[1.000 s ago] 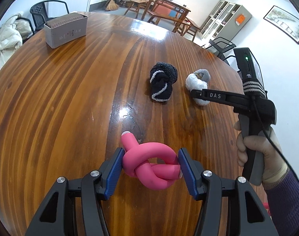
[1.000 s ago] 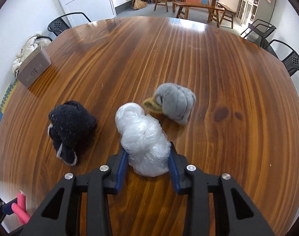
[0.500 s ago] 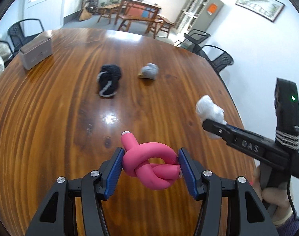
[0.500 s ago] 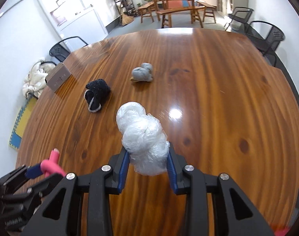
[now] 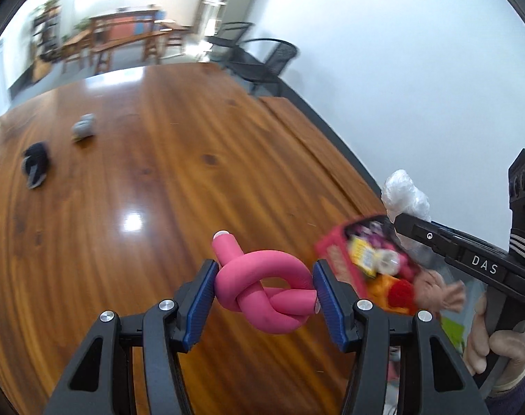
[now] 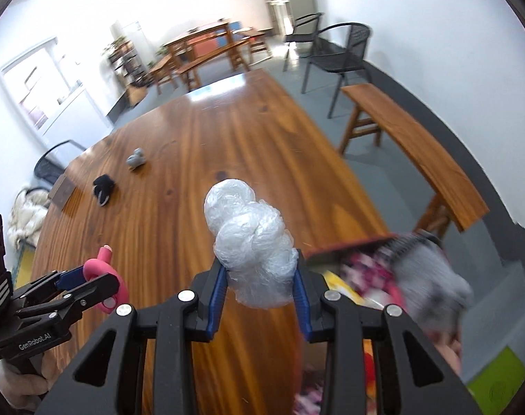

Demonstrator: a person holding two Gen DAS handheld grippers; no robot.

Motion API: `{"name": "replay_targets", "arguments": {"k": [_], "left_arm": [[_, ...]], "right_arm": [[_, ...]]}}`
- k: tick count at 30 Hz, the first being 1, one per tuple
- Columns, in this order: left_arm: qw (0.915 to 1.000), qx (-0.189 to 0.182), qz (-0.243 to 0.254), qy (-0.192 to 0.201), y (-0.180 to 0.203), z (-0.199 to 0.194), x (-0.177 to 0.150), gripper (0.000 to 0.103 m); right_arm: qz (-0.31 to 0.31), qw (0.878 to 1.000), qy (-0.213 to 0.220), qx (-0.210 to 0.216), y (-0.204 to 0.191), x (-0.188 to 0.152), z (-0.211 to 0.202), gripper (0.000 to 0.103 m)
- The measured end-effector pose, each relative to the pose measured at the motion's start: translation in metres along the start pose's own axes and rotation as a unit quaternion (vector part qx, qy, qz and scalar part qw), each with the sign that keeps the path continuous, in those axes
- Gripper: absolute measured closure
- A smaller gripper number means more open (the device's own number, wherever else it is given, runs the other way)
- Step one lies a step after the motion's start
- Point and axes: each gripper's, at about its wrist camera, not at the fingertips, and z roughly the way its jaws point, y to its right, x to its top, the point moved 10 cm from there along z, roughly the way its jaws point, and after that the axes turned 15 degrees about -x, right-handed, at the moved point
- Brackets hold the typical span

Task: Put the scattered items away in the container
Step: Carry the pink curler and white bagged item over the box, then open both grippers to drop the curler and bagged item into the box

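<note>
Two items are carried: a pink knot (image 5: 266,297) is clamped in the left tongs (image 5: 264,294), a plastic wad (image 6: 252,245) in the right tongs (image 6: 259,294), near the part-filled container (image 5: 335,263). Farther off, a black bundle (image 5: 36,167) and grey bundle (image 5: 83,130) are left on the bench (image 5: 179,159).

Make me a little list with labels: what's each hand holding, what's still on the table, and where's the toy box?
left tongs: shut on the pink knotted tube
right tongs: shut on the crumpled plastic ball
still on table: black sock bundle, grey sock bundle
toy box: pink, already full of toys, past the table's right edge, lower than the tabletop
picture quality: box is blurred
</note>
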Motion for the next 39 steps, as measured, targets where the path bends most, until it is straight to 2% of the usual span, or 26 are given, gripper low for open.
{"name": "replay_targets", "arguments": {"k": [6, 9, 13, 18, 25, 27, 28, 29, 35, 39], "left_arm": [[0.9949, -0.06, 0.07, -0.042, 0.09, 0.046, -0.008, 0.045], [0.9909, -0.075, 0.097, -0.055, 0.122, 0.067, -0.01, 0.045], [0.9872, -0.078, 0.117, -0.075, 0.145, 0.094, -0.014, 0.045], [0.9858, -0.069, 0.124, -0.09, 0.151, 0.115, -0.019, 0.045], [0.9842, -0.047, 0.139, -0.098, 0.147, 0.139, -0.014, 0.044], [0.9837, -0.04, 0.142, -0.103, 0.146, 0.146, -0.014, 0.036], [0.9837, -0.038, 0.142, -0.103, 0.145, 0.146, -0.014, 0.023], [0.984, -0.037, 0.143, -0.1, 0.145, 0.147, -0.013, 0.019], [0.9857, -0.039, 0.132, -0.096, 0.138, 0.138, -0.01, 0.019], [0.9886, -0.042, 0.118, -0.083, 0.129, 0.125, -0.006, 0.019]], "right_arm": [[0.031, 0.997, 0.026, -0.059, 0.071, -0.037, -0.048, 0.065], [0.044, 0.996, 0.027, -0.074, 0.097, -0.06, -0.066, 0.065], [0.066, 0.995, 0.005, -0.081, 0.125, -0.092, -0.07, 0.065], [0.087, 0.993, -0.026, -0.069, 0.138, -0.127, -0.063, 0.065], [0.06, 0.996, -0.041, -0.053, 0.122, -0.144, -0.044, 0.065], [0.051, 0.996, -0.046, -0.051, 0.117, -0.146, -0.037, 0.064], [0.045, 0.996, -0.047, -0.053, 0.116, -0.148, -0.034, 0.062], [0.04, 0.996, -0.05, -0.057, 0.115, -0.15, -0.032, 0.062], [0.038, 0.996, -0.056, -0.06, 0.118, -0.154, -0.029, 0.049], [0.045, 0.996, -0.042, -0.064, 0.121, -0.148, -0.04, 0.042]]}}
